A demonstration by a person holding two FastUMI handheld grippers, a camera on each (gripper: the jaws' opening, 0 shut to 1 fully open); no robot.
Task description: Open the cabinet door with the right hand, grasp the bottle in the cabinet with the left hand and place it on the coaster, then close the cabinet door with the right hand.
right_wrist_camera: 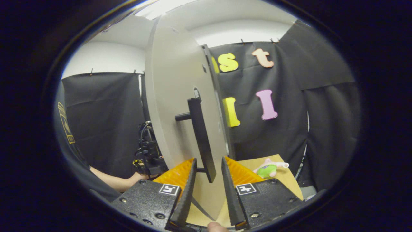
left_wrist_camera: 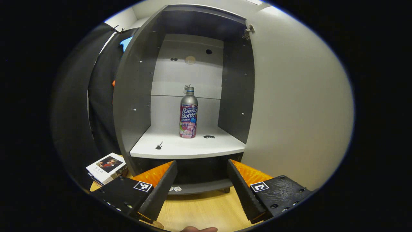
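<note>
Left gripper (left_wrist_camera: 201, 180) nearest the lens in the left gripper view: jaws wide apart, nothing between them, low over the wooden tabletop (left_wrist_camera: 206, 212) in front of the open cabinet (left_wrist_camera: 135, 96). Bottle (left_wrist_camera: 188, 112) stands upright on the white shelf (left_wrist_camera: 180, 146), dead centre of the frame, roughly 12 o'clock from the gripper and well apart from it. Small dark guitar-shaped mark (left_wrist_camera: 159, 146) on the shelf at 8 o'clock from the bottle; small round hole (left_wrist_camera: 209, 137) at 4 o'clock, just beside its base. Cabinet door (left_wrist_camera: 299, 106) swung open, filling the 3 o'clock side. Stack of booklets (left_wrist_camera: 105, 167) on the table at 8 o'clock, by the cabinet's lower left corner. Right gripper view: right gripper (right_wrist_camera: 208, 180) has its jaws parted around the lower end of the dark bar handle (right_wrist_camera: 201, 138) on the door's outer face (right_wrist_camera: 173, 96); can't tell if either finger touches the handle. Green and pink plush toy (right_wrist_camera: 269, 168) on the table at 4 o'clock from the handle. A person's forearm (right_wrist_camera: 112, 181) at 8 o'clock.
</note>
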